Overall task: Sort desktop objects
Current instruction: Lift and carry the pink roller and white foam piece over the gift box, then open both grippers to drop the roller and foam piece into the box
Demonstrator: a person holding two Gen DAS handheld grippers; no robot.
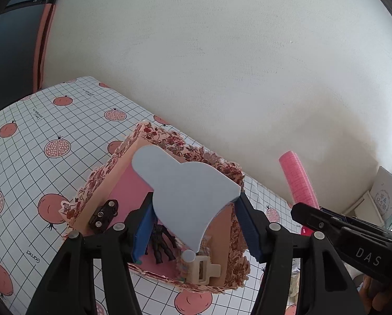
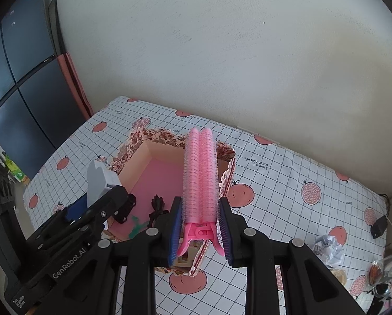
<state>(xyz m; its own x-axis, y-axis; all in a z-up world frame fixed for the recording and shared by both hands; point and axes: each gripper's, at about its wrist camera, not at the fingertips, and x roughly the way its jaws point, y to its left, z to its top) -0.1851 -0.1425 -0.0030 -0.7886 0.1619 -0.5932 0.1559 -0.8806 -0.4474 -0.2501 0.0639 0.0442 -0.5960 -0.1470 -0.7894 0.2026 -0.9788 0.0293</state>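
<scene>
White "GenRobot.AI" lettering on left tongs [image 2: 95, 197] — "DAS" on right tongs [image 1: 304, 215].

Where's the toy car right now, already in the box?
Yes: in the left wrist view the black toy car lies on the pink floor of the floral box, against its left wall, left of the dark action figure.

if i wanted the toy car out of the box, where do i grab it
Grip the toy car across its narrow body, between the wheels, coming straight down from above. It lies tilted against the box wall, so only the top is open to the jaws.
</scene>
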